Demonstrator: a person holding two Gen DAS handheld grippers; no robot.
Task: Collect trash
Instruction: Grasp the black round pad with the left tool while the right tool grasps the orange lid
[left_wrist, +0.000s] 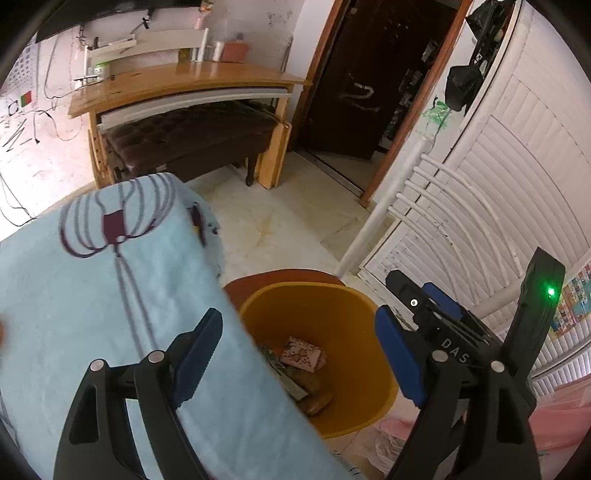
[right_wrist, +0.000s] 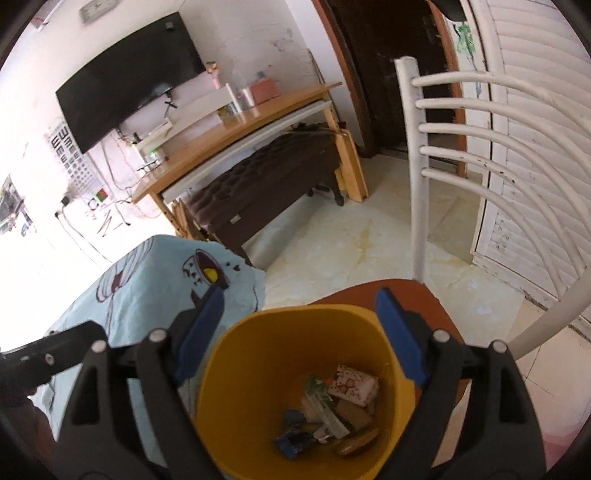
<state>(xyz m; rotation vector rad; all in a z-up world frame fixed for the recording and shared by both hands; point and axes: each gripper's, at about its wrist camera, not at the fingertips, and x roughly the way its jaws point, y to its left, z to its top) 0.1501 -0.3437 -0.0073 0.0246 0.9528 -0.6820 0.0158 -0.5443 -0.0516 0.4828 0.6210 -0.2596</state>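
Note:
A yellow bin (right_wrist: 229, 373) stands on a brown chair seat (right_wrist: 406, 291). Inside lie several pieces of trash, among them a pink patterned packet (right_wrist: 352, 384) and a blue wrapper (right_wrist: 291, 441). My right gripper (right_wrist: 299, 339) is open and empty, right over the bin's mouth. My left gripper (left_wrist: 299, 354) is open and empty, over the edge of the light blue cloth (left_wrist: 92, 295) with the bin (left_wrist: 332, 314) beside it. The pink packet (left_wrist: 303, 354) shows in the bin. The right gripper's body (left_wrist: 443, 314) is seen at the right.
A table under the light blue patterned cloth (right_wrist: 147, 288) stands left of the bin. The white chair back (right_wrist: 480, 147) rises at the right. A wooden desk (right_wrist: 229, 133) with a dark bench (right_wrist: 266, 181) beneath stands at the far wall. White louvred doors (left_wrist: 517, 166) are at right.

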